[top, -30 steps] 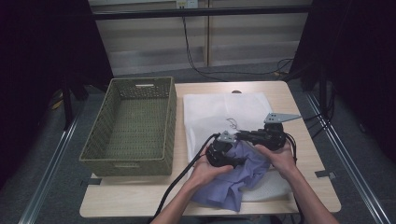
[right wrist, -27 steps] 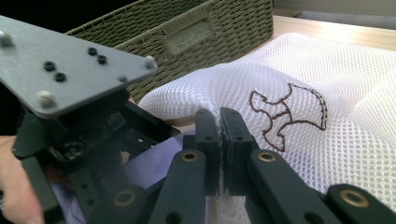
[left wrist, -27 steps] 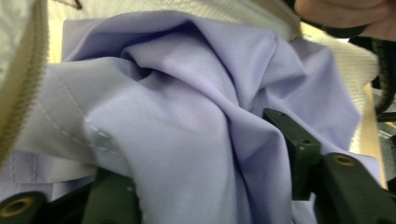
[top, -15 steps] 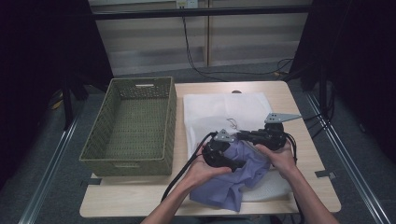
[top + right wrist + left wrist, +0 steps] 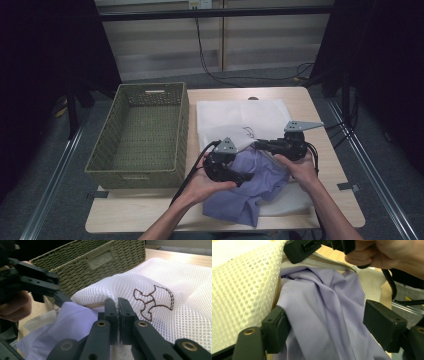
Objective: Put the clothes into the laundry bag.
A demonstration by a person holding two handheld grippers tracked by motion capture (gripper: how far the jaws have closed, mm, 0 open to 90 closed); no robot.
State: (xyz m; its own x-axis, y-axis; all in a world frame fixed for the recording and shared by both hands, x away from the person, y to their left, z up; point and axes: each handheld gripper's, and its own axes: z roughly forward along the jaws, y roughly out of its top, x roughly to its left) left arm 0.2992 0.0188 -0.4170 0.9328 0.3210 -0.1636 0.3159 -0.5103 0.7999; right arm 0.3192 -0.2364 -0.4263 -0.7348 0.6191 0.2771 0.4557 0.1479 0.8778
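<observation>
A white mesh bag (image 5: 240, 117) with a brown embroidered mark lies on the table. A purple garment (image 5: 250, 187) sits partly under its lifted near edge. My right gripper (image 5: 261, 145) is shut on that edge and holds it up; its jaws (image 5: 117, 305) pinch the mesh (image 5: 160, 285) above the purple cloth (image 5: 72, 320). My left gripper (image 5: 246, 177) hovers over the garment. Its jaws have just been opening and now stand open (image 5: 329, 322), with the purple cloth (image 5: 319, 302) behind them but not pressed. The right gripper (image 5: 304, 250) shows at the top, on the mesh (image 5: 242, 285).
A green woven basket (image 5: 182, 125) stands left of the bag, close to my left hand; its handle side (image 5: 100, 260) faces the bag. The wooden table (image 5: 320, 120) has bare strips on the right and front. Cables trail from both grippers toward the person.
My left gripper has drawn back to the left and lifted a little, and its jaws have spread and let go of the purple cloth. The right gripper has kept still on the mesh edge.
</observation>
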